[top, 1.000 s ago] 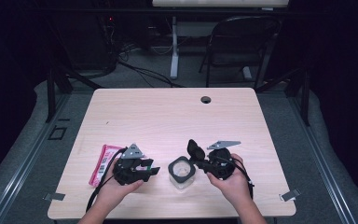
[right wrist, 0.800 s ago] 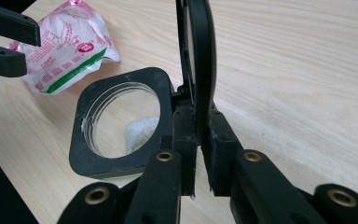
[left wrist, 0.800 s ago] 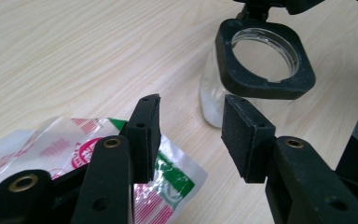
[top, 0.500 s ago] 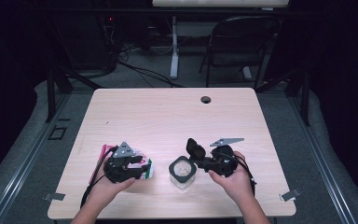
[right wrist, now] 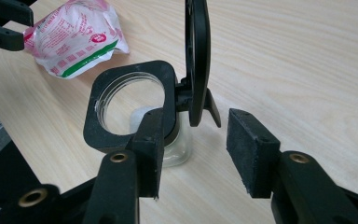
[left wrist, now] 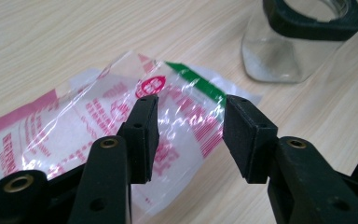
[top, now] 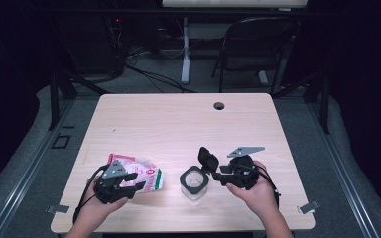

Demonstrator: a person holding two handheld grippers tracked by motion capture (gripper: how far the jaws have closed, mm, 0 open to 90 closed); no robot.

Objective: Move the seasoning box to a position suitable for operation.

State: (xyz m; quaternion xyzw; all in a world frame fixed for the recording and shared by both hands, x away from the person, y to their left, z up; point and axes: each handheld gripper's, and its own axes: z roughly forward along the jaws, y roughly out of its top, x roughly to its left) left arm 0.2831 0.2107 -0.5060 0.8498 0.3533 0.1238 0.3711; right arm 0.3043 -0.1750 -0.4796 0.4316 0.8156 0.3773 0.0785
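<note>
A clear glass jar [top: 194, 182] with a square black collar stands on the worktop [top: 178, 124] in the lower middle of the high view, its hinged black lid [top: 207, 158] flipped up on the jar's right side. In the right gripper view the lid [right wrist: 196, 60] rises edge-on above the collar, and the right tongs [right wrist: 193, 151] have just been opening: their jaws stand apart, one pad in front of the jar's [right wrist: 135, 112] collar, the other clear of it, the lid's hinge tab between them but not pinched. In the high view the right tongs [top: 218, 170] sit just right of the jar.

To the lower left lies a crinkled clear packet [top: 141, 173] printed in pink with a green strip. The left tongs [left wrist: 191, 133] are open over the packet [left wrist: 98, 121], jaws apart above the film without pressing it; they have closed a little just now. In the high view the left tongs [top: 138, 182] lie at the packet's lower edge.
</note>
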